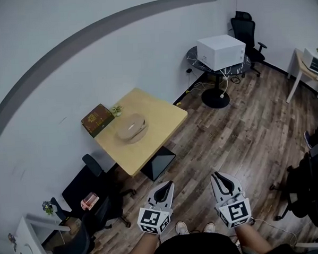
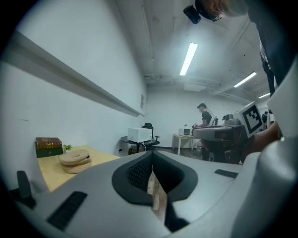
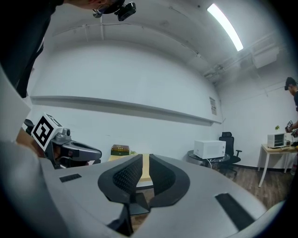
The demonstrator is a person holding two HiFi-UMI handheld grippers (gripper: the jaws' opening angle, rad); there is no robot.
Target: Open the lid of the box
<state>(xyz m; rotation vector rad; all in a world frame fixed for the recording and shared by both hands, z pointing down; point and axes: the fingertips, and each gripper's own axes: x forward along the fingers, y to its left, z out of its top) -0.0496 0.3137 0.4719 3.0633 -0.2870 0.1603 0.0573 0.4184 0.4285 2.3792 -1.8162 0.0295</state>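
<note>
Box (image 1: 97, 120), brown on top with a green side and its lid down, sits against the white wall at the far corner of a pale wooden desk (image 1: 159, 124). It is at about 10 o'clock from the person holding two hand-held grippers. Any print on the box is too small to read. Just beside it at 3 o'clock stands a small green plant (image 1: 116, 109). A tan round dish (image 1: 131, 127) lies near both, toward the desk's middle.

The left hand-held gripper (image 1: 166, 185) and the right hand-held gripper (image 1: 218, 175) are held side by side over the wood floor (image 1: 229, 141), well apart from the desk. Each has its jaws drawn nearly together, with only a thin slit between the pads and nothing in it. The marker cube (image 1: 154, 219) on each carries only a black-and-white square pattern.

At 1 o'clock, a white microwave (image 1: 221, 51) rests on a round dark table (image 1: 194, 61), with a black office chair (image 1: 247, 31) behind it. More black chairs (image 1: 96, 191) stand at 8 o'clock beside the desk. Pale shoes (image 1: 180, 228) show just below the grippers.
</note>
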